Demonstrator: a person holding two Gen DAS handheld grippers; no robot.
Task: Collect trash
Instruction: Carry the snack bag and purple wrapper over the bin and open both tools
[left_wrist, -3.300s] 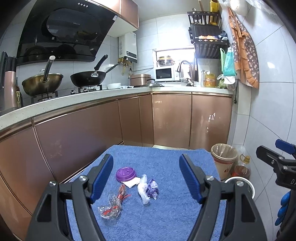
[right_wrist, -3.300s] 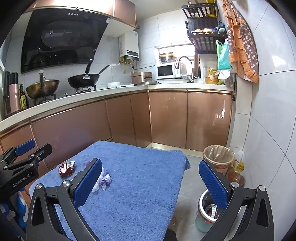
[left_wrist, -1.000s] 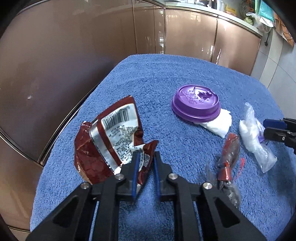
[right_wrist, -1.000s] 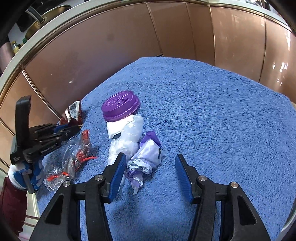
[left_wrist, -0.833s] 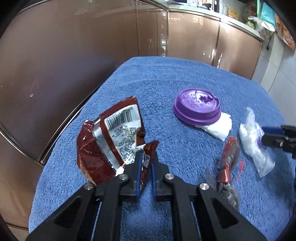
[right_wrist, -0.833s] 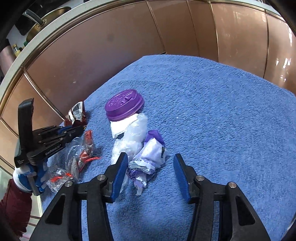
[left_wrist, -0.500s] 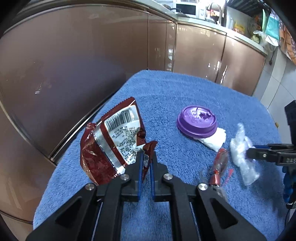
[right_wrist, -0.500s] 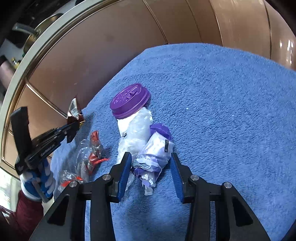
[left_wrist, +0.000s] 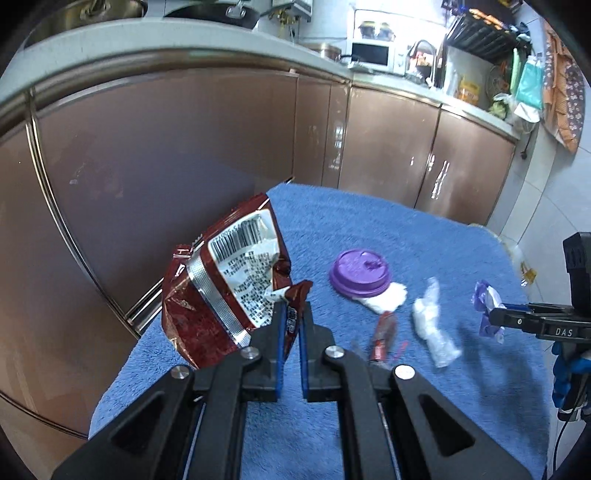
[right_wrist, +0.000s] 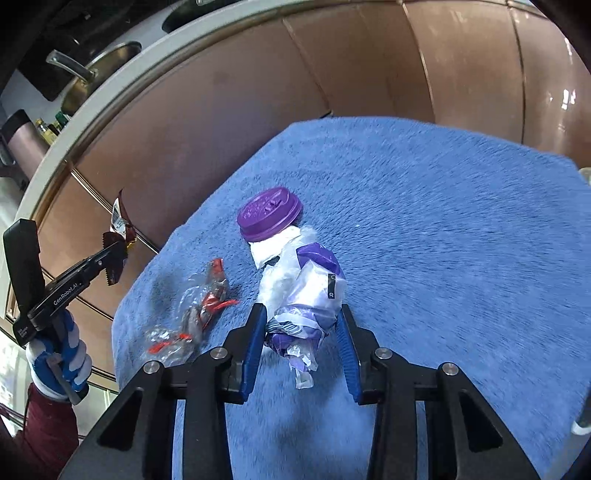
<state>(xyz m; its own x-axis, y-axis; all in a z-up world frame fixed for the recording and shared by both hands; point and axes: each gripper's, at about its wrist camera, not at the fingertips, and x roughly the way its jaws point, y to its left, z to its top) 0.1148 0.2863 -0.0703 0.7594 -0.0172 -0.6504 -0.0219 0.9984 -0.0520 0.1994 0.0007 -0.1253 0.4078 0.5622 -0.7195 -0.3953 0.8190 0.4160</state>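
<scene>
Blue-padded grippers, each clamped on 1 piece of trash above the towel.

Left gripper (left_wrist: 291, 325) pinches the torn corner of the red snack wrapper (left_wrist: 225, 284), held up off the blue towel (left_wrist: 369, 229). Right gripper (right_wrist: 301, 332) squeezes the purple-and-white wrapper (right_wrist: 310, 295) between its pads. On the towel lie a purple cup lid (right_wrist: 269, 214) touching a white tissue (right_wrist: 273, 245), a crumpled clear bag (left_wrist: 432, 325) and a clear red-printed wrapper (right_wrist: 195, 317) nearby.
</scene>
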